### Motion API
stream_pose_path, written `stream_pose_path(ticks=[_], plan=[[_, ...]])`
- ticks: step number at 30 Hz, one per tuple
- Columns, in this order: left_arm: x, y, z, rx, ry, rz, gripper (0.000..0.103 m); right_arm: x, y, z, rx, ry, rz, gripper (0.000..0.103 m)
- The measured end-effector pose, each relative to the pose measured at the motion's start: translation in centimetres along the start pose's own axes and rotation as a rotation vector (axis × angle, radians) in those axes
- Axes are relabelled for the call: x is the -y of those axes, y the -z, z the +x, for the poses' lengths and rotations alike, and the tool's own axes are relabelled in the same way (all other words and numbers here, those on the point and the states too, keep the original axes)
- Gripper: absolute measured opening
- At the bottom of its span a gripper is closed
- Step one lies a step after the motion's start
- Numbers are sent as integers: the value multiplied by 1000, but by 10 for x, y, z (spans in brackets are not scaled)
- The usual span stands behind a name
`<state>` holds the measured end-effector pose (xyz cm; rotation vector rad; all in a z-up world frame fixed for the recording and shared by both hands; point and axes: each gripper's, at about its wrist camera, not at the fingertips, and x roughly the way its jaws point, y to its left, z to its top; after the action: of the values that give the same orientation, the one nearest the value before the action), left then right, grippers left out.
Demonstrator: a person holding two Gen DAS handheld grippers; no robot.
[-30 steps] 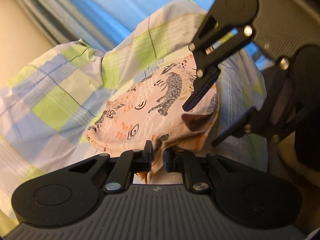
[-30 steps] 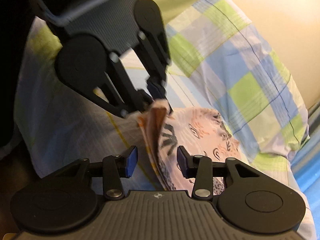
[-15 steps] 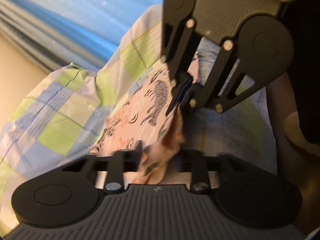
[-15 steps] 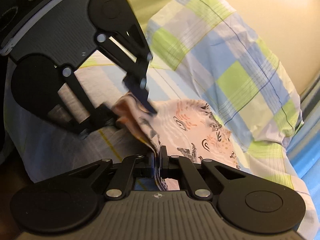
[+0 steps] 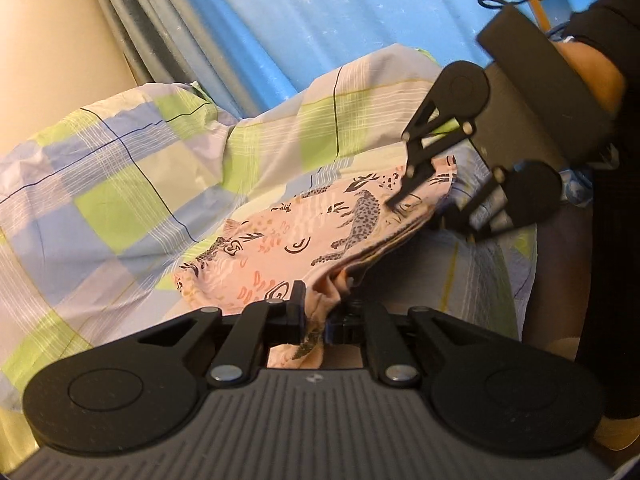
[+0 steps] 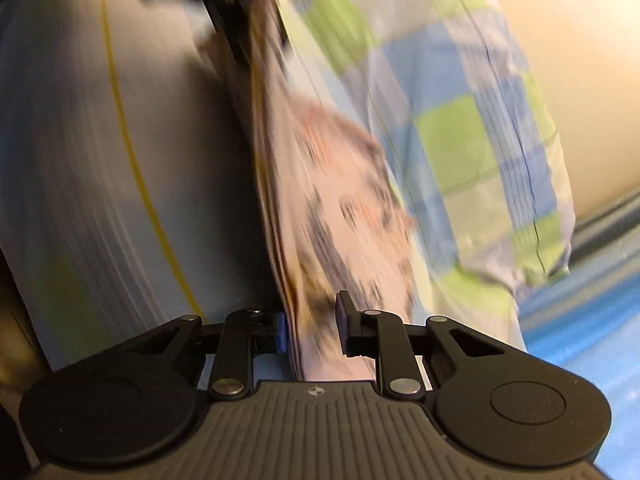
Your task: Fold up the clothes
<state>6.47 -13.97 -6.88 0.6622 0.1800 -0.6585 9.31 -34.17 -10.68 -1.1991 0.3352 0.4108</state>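
A pink cloth with a leopard print (image 5: 304,236) lies folded on the checked bedding, its near edge lifted off the bed. My left gripper (image 5: 316,318) is shut on a bunched corner of that edge. In the left wrist view my right gripper (image 5: 424,210) sits at the cloth's far right corner, held by a hand in a dark sleeve. In the blurred right wrist view the right gripper (image 6: 310,330) has its fingers apart, and the layered cloth (image 6: 340,208) still runs between them, close to the left pad (image 6: 281,332).
A checked quilt in green, blue and white (image 5: 120,184) is heaped to the left and behind the cloth. A blue curtain (image 5: 320,20) and a beige wall (image 5: 52,40) stand beyond it. The person's dark clothing (image 5: 612,280) fills the right edge.
Both grippers have lifted the cloth's edge and pulled apart. The right gripper, shut on the cloth half a second ago, now has its fingers apart. The left stays shut on its corner.
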Motion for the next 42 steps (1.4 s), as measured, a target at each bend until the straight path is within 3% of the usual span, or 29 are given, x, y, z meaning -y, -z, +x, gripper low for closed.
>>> stream_pose_path(ticks=[7,10,13,19,25,29,33,36,42], plan=[[3,7,4,-33,17,15,7,8,46,24,-80,44,-94,15],[3,9,6,-64,32,13,7,8,61,34,-99,47,-103,0],[4,5,6,-93,46,40,6,9,67,32,-103,29,-74,1],[-9,-14,-32,-115,60,122,5,29,51,-15,-67,28,-2,1],[-20,-32,-91,-176,132,110,6,32,29,-86,-14,-40,13,1],[-45,-39,-98,-188,150,-2,6,42,16,-106,-3,-82,-27,1],[-91,-43,-65,-184,152,-156,6,77,-1,-84,-28,-178,-35,1],[-123,-33,-19,-223,152,-259,6,111,-13,-41,-62,-313,41,1],[-173,22,73,-293,220,-630,6,153,-3,76,-174,-527,326,2]])
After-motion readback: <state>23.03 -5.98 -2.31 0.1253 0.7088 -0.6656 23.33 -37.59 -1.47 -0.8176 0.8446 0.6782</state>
